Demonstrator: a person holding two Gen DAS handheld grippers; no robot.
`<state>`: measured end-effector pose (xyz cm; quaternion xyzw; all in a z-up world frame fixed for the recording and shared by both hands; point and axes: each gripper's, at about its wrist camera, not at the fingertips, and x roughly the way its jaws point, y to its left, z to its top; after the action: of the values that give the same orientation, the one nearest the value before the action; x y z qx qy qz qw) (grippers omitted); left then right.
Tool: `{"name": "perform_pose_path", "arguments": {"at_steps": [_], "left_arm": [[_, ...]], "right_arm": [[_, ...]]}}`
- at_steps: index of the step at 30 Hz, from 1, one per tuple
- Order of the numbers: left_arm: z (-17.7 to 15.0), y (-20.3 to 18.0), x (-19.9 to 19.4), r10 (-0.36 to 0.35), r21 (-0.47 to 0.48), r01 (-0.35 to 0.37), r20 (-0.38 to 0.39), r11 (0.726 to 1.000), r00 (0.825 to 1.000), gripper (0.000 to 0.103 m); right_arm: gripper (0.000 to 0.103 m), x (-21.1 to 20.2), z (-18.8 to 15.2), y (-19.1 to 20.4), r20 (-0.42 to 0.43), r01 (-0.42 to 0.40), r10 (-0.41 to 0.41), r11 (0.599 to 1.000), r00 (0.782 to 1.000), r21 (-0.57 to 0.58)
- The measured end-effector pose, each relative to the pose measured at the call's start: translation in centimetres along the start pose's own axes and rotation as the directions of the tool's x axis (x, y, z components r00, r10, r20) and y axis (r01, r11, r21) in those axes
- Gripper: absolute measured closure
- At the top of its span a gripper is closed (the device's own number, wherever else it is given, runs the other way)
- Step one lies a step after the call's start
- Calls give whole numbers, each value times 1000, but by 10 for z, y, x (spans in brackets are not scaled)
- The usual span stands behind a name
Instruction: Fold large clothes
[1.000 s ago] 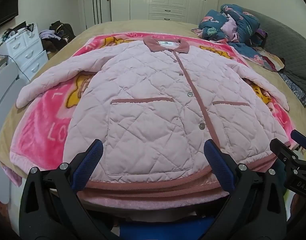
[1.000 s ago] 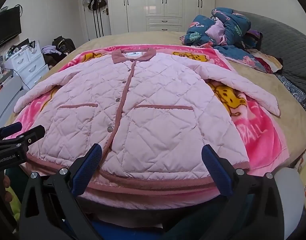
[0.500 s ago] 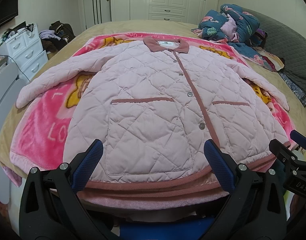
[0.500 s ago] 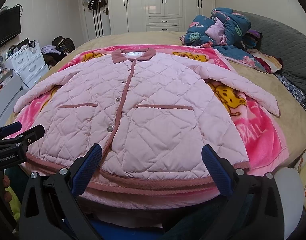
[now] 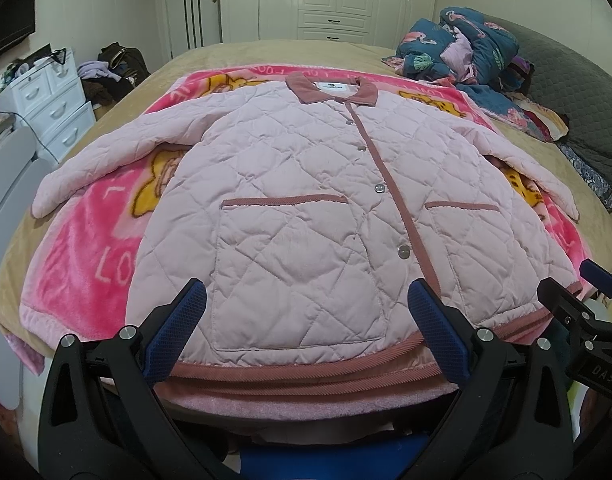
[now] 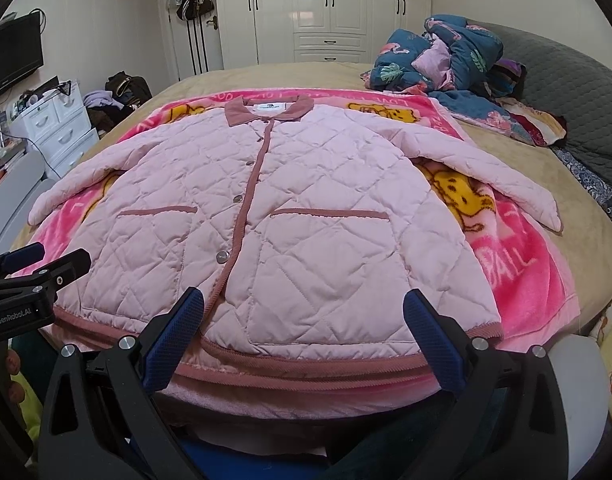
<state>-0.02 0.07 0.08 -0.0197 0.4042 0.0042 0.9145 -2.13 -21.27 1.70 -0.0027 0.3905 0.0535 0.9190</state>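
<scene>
A pale pink quilted jacket [image 5: 306, 208] [image 6: 306, 216] lies flat and buttoned on a bright pink blanket [image 5: 77, 256] [image 6: 522, 280], collar at the far end, both sleeves spread outward. Its ribbed dusty-rose hem hangs at the bed's near edge. My left gripper [image 5: 306, 332] hovers open just before the hem, below the left pocket. My right gripper [image 6: 303, 336] is open too, in front of the hem under the right pocket. Neither holds anything. The other gripper's tip shows at the edge of each view [image 5: 578, 312] [image 6: 37, 276].
The bed [image 5: 265, 52] has a tan cover. A heap of blue patterned bedding [image 5: 466, 52] sits at the far right by a grey padded headboard [image 6: 566, 92]. White drawers [image 5: 53, 108] stand to the left, white wardrobes [image 6: 330, 12] at the back.
</scene>
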Motion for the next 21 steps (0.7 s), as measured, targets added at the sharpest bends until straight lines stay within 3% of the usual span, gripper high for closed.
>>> {"name": "perform_pose_path", "arguments": {"at_steps": [21], "left_arm": [[6,5,4,-1,5,1,-5,1000,1000,9]], "right_arm": [[4,3,0,0,-5,-3,3,1000,1000,0]]}}
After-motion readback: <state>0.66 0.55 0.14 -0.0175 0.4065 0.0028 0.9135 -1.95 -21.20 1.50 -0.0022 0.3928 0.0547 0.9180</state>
